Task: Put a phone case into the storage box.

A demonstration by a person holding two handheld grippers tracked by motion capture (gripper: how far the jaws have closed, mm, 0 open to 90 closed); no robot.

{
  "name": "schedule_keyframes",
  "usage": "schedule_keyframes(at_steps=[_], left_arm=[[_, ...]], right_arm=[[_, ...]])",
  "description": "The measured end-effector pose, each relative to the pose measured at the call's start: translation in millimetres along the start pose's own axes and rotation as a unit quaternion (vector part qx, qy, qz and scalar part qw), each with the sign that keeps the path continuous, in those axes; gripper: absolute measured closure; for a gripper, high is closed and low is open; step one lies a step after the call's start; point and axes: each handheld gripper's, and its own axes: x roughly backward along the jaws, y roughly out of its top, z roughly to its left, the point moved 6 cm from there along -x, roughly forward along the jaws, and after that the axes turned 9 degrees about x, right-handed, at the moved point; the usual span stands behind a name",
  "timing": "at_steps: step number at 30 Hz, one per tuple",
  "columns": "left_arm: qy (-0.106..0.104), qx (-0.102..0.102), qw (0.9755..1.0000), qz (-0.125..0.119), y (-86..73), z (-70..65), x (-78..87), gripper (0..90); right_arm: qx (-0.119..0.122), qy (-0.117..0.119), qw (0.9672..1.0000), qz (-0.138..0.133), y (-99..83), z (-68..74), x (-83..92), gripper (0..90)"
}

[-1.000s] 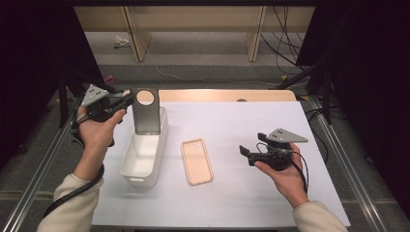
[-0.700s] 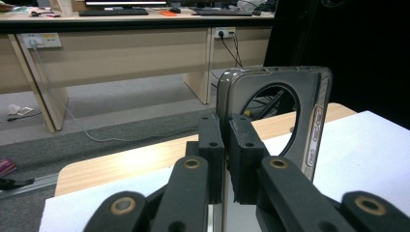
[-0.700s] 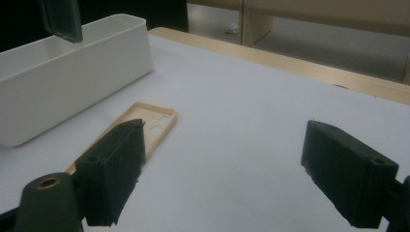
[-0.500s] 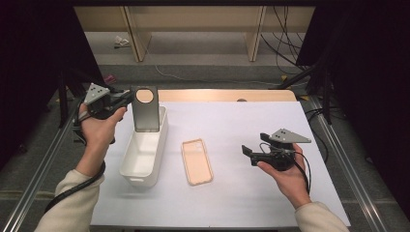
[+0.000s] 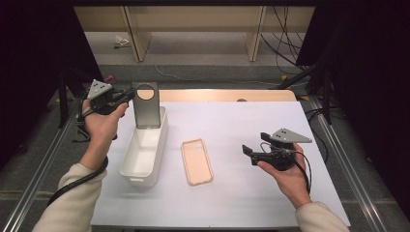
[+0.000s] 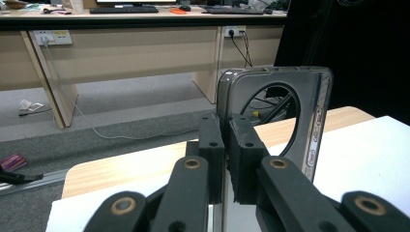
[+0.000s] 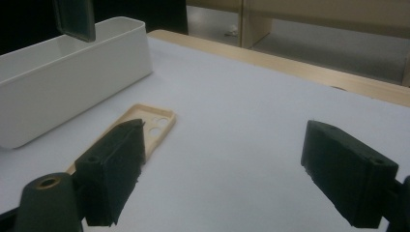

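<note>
A dark translucent phone case [image 5: 146, 107] with a round cut-out is held upright over the far end of a white bin [image 5: 137, 175]. My left gripper [image 5: 131, 95] is shut on the case's left edge. In the left gripper view the two jaws [image 6: 225, 140] pinch the edge of the case [image 6: 309, 125]. A beige phone case [image 5: 196, 161] lies flat on the white table beside the bin. To its right my right gripper [image 5: 247, 153] hovers open with nothing in it. In the right gripper view the wide-apart jaws [image 7: 222, 150] point toward the beige case [image 7: 153, 126] and the bin [image 7: 58, 87].
The white table cover [image 5: 232, 121] ends at a wooden strip [image 5: 217, 94] along the far edge. Metal rails run down both sides of the table. Desk legs and cables stand on the floor beyond.
The left hand has edged slightly with the dark case still in its grip. The right gripper has stayed where it was.
</note>
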Motion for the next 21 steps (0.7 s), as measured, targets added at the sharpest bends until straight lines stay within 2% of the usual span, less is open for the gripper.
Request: schedule_keyframes(at_steps=[21], left_arm=[[0.01,0.003,0.9999,0.007,1.3,4.3,-17.8,84.7]], right_arm=[[-0.002,-0.004,1.0,0.002,-2.5,-5.4,6.7,16.7]])
